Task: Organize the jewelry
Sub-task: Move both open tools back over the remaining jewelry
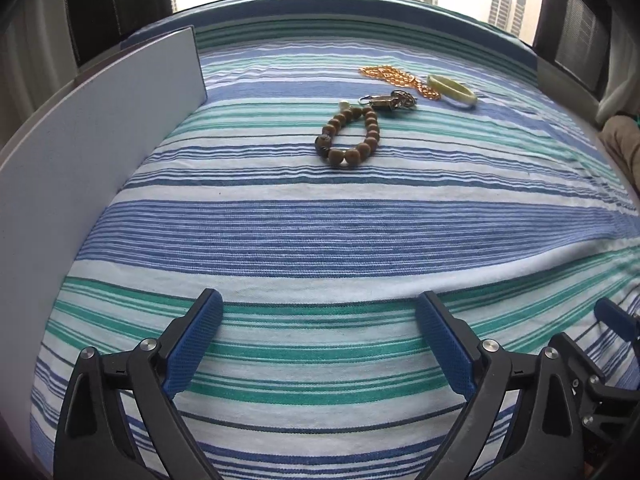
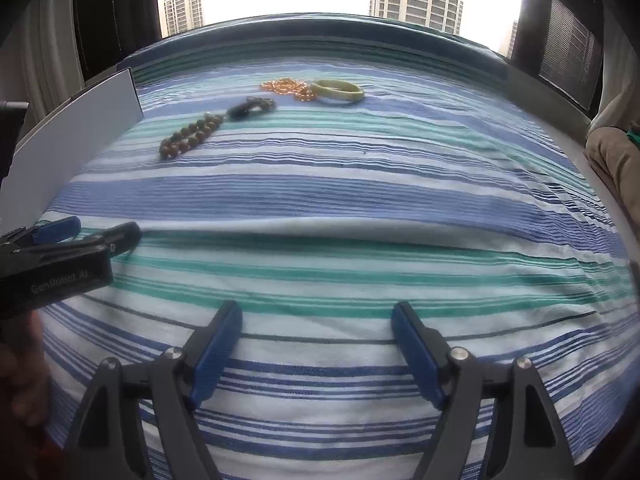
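Both grippers spread, nothing held; jewelry far side of striped cloth (image 1: 320, 232).
Left gripper (image 1: 318, 304) and right gripper (image 2: 316, 316) low over near cloth, fingers apart; farther: wooden bead bracelet (image 1: 350, 136); just behind it metal clasp piece (image 1: 390, 101); farthest: amber bead chain (image 1: 394, 76) touching pale green bangle (image 1: 452, 90); grey panel (image 1: 92, 152) upright at left edge.

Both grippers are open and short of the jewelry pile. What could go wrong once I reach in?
The metal clasp piece touches the wooden bead bracelet, so lifting one may drag the other. The orange chain lies against the pale green bangle and could snag it. The fold in the striped cloth might catch a low fingertip.
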`<state>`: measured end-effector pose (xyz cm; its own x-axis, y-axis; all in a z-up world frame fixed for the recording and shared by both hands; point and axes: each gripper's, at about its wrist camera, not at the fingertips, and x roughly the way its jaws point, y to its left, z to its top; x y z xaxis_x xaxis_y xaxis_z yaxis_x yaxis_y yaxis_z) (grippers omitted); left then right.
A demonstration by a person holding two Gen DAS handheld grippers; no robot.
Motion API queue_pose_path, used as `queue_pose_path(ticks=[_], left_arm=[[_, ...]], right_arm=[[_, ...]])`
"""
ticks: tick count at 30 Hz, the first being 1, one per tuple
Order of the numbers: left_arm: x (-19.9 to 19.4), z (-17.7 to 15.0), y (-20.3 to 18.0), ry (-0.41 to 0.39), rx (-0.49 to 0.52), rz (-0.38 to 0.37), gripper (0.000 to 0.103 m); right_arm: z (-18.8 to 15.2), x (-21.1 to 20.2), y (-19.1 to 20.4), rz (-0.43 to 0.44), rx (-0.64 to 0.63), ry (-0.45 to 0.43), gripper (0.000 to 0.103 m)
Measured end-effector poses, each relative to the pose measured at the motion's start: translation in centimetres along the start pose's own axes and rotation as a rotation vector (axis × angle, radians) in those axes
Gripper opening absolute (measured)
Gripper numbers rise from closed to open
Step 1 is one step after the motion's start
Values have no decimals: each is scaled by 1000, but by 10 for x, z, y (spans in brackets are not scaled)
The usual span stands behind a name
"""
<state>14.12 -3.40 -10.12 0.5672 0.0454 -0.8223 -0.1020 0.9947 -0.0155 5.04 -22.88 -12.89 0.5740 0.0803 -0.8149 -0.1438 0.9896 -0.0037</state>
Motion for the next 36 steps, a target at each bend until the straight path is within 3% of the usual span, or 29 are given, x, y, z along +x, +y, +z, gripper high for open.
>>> queue_pose_path(ticks=[10,36], left_arm=[[2,0,-4,5,13,-7,102],[2,0,-4,4,13,-8,102]], right_arm=[[-5,0,0,5,-17,-45,83],[-5,0,-1,2,-18,-52,83]])
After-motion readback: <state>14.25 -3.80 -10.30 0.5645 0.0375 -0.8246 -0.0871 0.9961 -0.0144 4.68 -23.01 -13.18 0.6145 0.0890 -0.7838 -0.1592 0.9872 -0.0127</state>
